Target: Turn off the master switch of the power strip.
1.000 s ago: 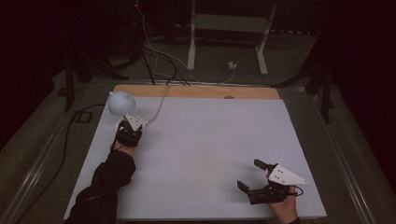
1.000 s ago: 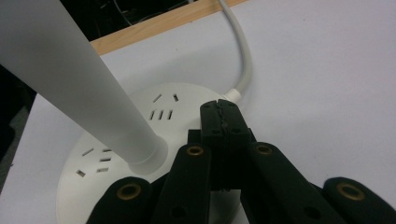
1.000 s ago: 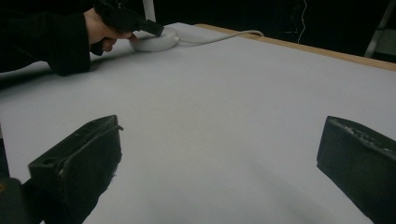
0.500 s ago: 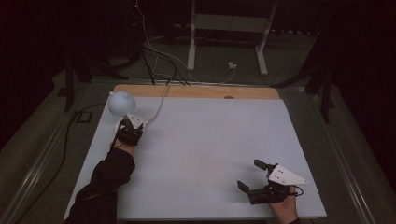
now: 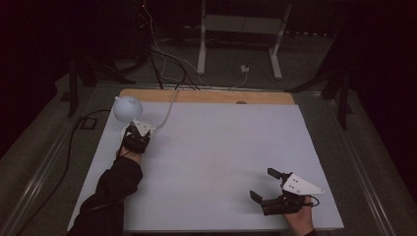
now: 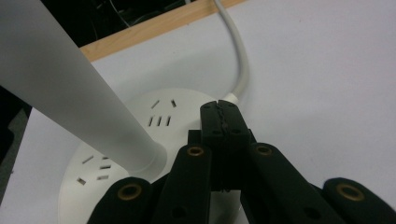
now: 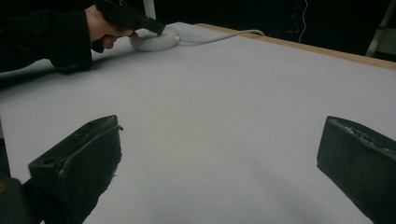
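A white lamp stands at the table's far left: round base (image 5: 123, 133) with socket slots (image 6: 140, 121), a thick white stem (image 6: 70, 88) and a globe head (image 5: 128, 108). Its white cable (image 6: 240, 60) runs to the back edge. My left gripper (image 5: 134, 133) is shut with nothing between its jaws, and its tips (image 6: 222, 109) rest at the base's rim, beside the cable's exit. The right gripper (image 5: 264, 184) lies near the front right of the white table (image 5: 221, 142), open with bare table between its jaws (image 7: 224, 140). In the right gripper view the lamp base (image 7: 154, 39) sits far off under the left gripper (image 7: 154, 27).
A wooden strip (image 5: 211, 96) edges the table's back. Beyond it, on the dark floor, stand a metal stand (image 5: 241, 29) and loose cables (image 5: 167, 59). A black cable (image 5: 74, 142) trails along the floor left of the table.
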The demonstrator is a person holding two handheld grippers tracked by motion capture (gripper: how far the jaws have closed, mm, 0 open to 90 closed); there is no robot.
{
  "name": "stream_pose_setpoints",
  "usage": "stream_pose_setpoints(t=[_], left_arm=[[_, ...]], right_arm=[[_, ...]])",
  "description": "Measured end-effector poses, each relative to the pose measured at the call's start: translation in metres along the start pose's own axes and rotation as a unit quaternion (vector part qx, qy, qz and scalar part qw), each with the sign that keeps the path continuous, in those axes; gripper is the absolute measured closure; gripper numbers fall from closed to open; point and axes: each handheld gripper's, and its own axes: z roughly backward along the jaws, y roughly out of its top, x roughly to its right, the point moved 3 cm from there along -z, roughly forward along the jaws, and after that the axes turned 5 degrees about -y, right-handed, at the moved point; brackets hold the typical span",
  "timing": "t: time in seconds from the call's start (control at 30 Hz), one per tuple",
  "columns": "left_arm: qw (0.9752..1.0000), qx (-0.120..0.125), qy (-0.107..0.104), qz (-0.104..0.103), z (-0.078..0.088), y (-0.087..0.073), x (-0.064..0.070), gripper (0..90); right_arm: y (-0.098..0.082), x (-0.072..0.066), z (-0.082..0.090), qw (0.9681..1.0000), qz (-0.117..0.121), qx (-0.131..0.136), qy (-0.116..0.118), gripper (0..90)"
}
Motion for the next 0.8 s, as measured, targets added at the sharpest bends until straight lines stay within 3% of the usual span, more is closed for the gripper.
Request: stream_pose_setpoints(t=[0.2, 0.3, 0.43, 0.8], left_arm=[[0.9994, 0.029, 0.002, 0.018, 0.012, 0.01, -0.004, 90.0], [0.9995, 0.029, 0.001, 0.011, 0.017, 0.012, -0.003, 90.0], [0.9995, 0.027, -0.006, 0.017, 0.018, 0.012, -0.003, 90.0], [0.9985, 0.021, -0.014, 0.048, 0.023, 0.014, -0.005, 90.0]], right_arm=[[0.0, 0.002, 0.0, 1.0, -0.004, 0.0, -0.002, 0.0], [0.0, 0.001, 0.001, 1.0, -0.003, 0.0, -0.002, 0.0], [0.0, 0.0, 0.0, 1.0, 0.0, 0.0, -0.002, 0.0], [0.0, 0.001, 0.001, 1.0, -0.001, 0.001, -0.002, 0.0]])
